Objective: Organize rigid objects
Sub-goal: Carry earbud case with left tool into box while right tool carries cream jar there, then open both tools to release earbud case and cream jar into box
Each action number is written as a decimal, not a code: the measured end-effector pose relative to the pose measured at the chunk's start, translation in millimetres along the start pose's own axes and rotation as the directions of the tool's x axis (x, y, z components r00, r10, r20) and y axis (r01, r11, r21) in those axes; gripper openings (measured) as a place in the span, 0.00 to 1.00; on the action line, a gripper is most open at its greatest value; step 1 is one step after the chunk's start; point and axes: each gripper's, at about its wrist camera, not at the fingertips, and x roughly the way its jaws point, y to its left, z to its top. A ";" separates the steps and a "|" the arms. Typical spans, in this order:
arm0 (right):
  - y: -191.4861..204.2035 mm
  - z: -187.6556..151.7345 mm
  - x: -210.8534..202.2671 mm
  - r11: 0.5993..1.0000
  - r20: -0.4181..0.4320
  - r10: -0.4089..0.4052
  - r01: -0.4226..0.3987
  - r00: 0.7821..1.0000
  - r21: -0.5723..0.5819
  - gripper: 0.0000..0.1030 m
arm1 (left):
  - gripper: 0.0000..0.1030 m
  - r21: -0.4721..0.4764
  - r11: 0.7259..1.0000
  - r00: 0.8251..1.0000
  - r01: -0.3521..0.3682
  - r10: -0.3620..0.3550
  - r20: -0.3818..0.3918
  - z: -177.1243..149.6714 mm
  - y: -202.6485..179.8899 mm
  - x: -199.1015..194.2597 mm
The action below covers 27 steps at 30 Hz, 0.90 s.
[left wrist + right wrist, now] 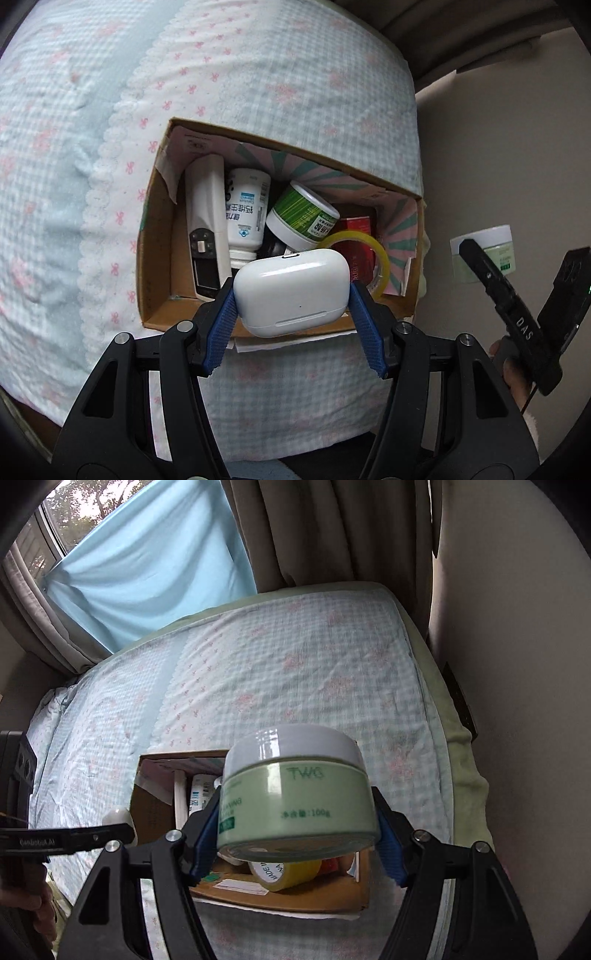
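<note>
My left gripper (pixel 291 295) is shut on a white earbuds case (pixel 291 291), held just above the near edge of an open cardboard box (pixel 153 236) on the bed. Inside the box lie a white remote (pixel 203 229), a white pill bottle (pixel 245 210), a green-striped jar (pixel 301 216), a red pack (pixel 356 236) and a yellow tape roll (pixel 382 258). My right gripper (pixel 297 812) is shut on a pale green cream jar (pixel 295 805) with a white lid, hanging over the same cardboard box (pixel 147 805). That green cream jar (pixel 496 254) also shows at the right in the left wrist view.
The box rests on a blue-checked bedspread (pixel 277 672) with pink bows. A wall (pixel 517 664) runs along the bed's right side; curtains (pixel 332 528) and a window (pixel 70 513) stand beyond its far end. A hand (pixel 513 373) holds the right gripper's handle.
</note>
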 end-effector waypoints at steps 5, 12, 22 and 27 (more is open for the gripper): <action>-15.2 8.0 37.7 1.000 -0.036 0.024 -0.024 0.999 0.013 0.66 | 0.55 0.039 0.998 0.998 -0.053 0.054 -0.039 2.2 -1.1 38.3; -13.4 7.8 77.8 1.000 -0.049 0.012 -0.011 0.999 0.020 0.66 | 0.55 0.169 0.973 0.984 -0.158 0.168 -0.050 -4.0 -0.2 76.1; -0.4 0.6 80.4 0.994 0.041 -0.110 0.111 0.993 -0.011 0.81 | 1.00 0.465 0.808 0.927 -0.361 0.364 0.087 -33.2 -28.9 95.4; -4.7 -10.4 59.7 0.991 0.088 -0.134 0.134 0.987 0.000 0.96 | 1.00 0.474 0.809 0.935 -0.347 0.340 0.105 -38.1 -25.3 83.6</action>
